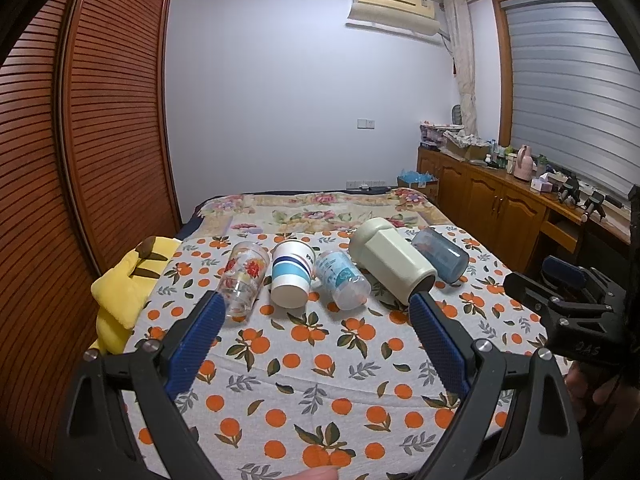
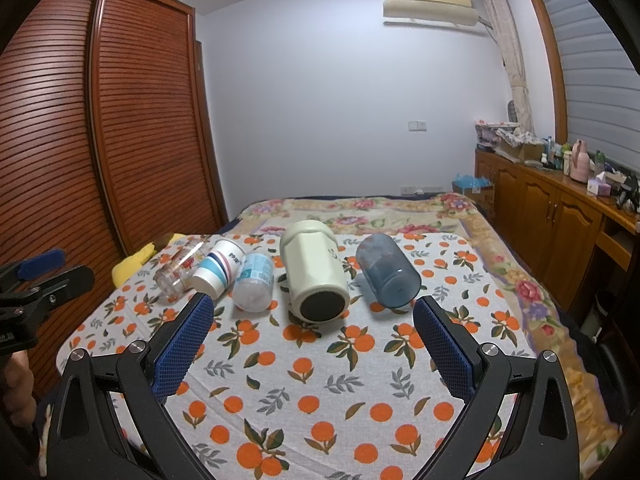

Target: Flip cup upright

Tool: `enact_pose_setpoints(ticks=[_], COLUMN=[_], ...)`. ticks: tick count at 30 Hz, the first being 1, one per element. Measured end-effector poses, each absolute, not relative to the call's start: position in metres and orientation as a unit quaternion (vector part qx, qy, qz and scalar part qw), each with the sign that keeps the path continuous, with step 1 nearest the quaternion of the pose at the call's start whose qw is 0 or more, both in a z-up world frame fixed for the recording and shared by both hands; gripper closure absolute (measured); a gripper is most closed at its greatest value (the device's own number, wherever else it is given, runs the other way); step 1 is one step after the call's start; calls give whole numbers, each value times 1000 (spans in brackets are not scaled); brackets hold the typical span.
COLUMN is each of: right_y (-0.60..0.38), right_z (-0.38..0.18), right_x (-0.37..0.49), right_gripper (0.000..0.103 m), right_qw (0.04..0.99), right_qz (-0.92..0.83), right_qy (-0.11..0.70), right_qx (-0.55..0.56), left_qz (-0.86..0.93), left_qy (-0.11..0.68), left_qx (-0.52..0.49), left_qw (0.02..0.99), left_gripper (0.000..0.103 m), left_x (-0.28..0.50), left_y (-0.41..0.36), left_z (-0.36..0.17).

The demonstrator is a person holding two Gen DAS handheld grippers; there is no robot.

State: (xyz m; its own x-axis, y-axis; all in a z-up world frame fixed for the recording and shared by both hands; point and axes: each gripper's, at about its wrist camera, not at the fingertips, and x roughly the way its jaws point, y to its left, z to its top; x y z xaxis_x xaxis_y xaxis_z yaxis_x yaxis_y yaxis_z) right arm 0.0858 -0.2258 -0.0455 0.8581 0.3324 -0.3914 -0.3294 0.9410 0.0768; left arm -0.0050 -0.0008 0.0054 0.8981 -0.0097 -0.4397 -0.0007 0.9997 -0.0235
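Observation:
Several cups lie on their sides in a row on the orange-print cloth point(image 1: 320, 380): a clear flowered glass point(image 1: 244, 278), a white paper cup with blue stripes point(image 1: 291, 278), a small clear printed cup point(image 1: 342, 280), a large cream cup point(image 1: 390, 266) and a blue-grey cup point(image 1: 440, 254). In the right wrist view they show as the glass point(image 2: 180, 270), paper cup point(image 2: 218, 270), small cup point(image 2: 254, 280), cream cup point(image 2: 314, 270) and blue cup point(image 2: 388, 270). My left gripper point(image 1: 316, 300) is open and empty, short of the row. My right gripper point(image 2: 314, 308) is open and empty before the cream cup.
A yellow plush toy point(image 1: 128, 284) lies at the cloth's left edge beside the slatted wardrobe point(image 1: 100, 120). A floral blanket point(image 1: 312, 208) covers the bed behind the cups. A wooden sideboard point(image 1: 500, 196) with clutter stands at the right.

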Motion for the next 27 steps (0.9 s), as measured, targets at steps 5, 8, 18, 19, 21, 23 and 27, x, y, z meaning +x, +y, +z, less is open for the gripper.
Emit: enact_pose_setpoints(ticks=[5,8,18,19,21,23,27], right_y=[-224,-223,-196,-192,-185,-177,-162], right_z=[-46,-47,-54,-55,-57,-58,-59], right_x=[93,100,135,139,147,158,177], right_gripper=[2,2,2,2,2,2,2], right_qw=[962,960,949,947,944,939,930], right_qz=[172,175,205,209,215,225,242], right_qy=[211,217,240,243,250,259,274], right_qx=[4,8,-14,-17,-20,-23,-28], left_qz=[-6,-8,-18,-17,-19,-20,-23], left_qy=[240,247,287,291,303,314,338], left_qx=[-14,-14,6,7,10,16,28], left_qw=[971,969,958,956,953,949,940], left_gripper=[9,9,9,9,9,9,9], left_x=[7,18,62,66,77,85,106], left_y=[6,10,26,28,33,36,43], left_z=[-1,-3,-19,-21,-25,-28,-36])
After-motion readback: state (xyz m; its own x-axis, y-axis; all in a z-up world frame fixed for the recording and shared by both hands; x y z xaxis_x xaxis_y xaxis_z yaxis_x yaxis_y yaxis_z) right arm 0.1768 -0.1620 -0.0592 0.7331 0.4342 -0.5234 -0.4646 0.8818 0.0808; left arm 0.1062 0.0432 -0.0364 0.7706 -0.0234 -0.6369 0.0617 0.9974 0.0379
